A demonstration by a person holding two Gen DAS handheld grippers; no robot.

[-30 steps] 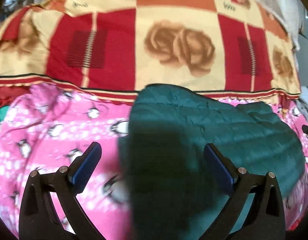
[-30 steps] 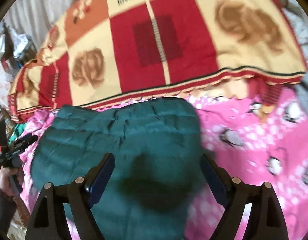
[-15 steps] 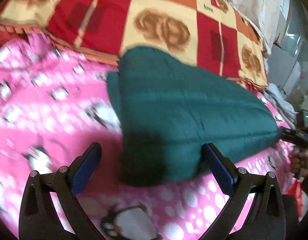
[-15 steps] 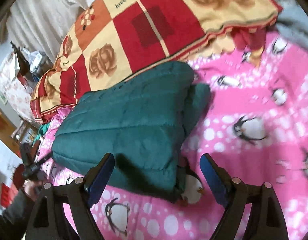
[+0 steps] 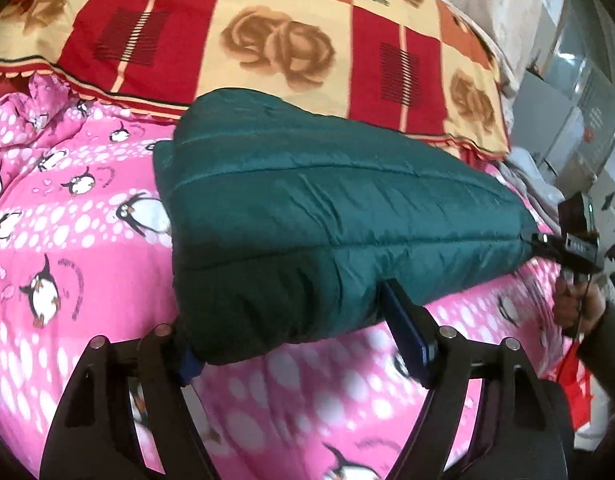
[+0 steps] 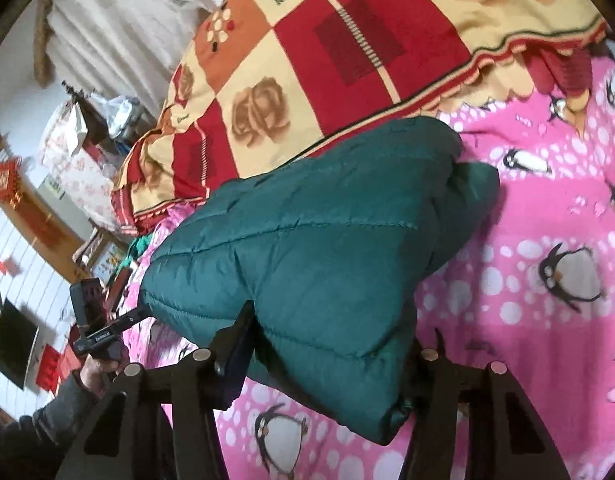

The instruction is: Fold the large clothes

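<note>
A dark green quilted jacket (image 5: 327,208), folded into a thick bundle, lies on the pink penguin bedspread (image 5: 67,240). My left gripper (image 5: 299,344) has its fingers around the bundle's near left corner; the jaws stand wide with the fabric between them. In the right wrist view my right gripper (image 6: 327,352) likewise straddles the jacket's (image 6: 315,248) near right corner, jaws wide on the thick fold. The right gripper also shows in the left wrist view (image 5: 563,248) at the jacket's far end, and the left one in the right wrist view (image 6: 107,328).
A red, cream and orange rose-patterned blanket (image 5: 267,40) lies behind the jacket. Pink penguin bedding (image 6: 547,260) spreads in front and to the sides. A curtain (image 6: 119,20) and cluttered furniture (image 6: 87,128) stand beyond the bed's left end.
Both grippers have moved out to opposite ends of the folded jacket and come down on its corners; fabric now sits between each pair of fingers, where before they hovered open above it.
</note>
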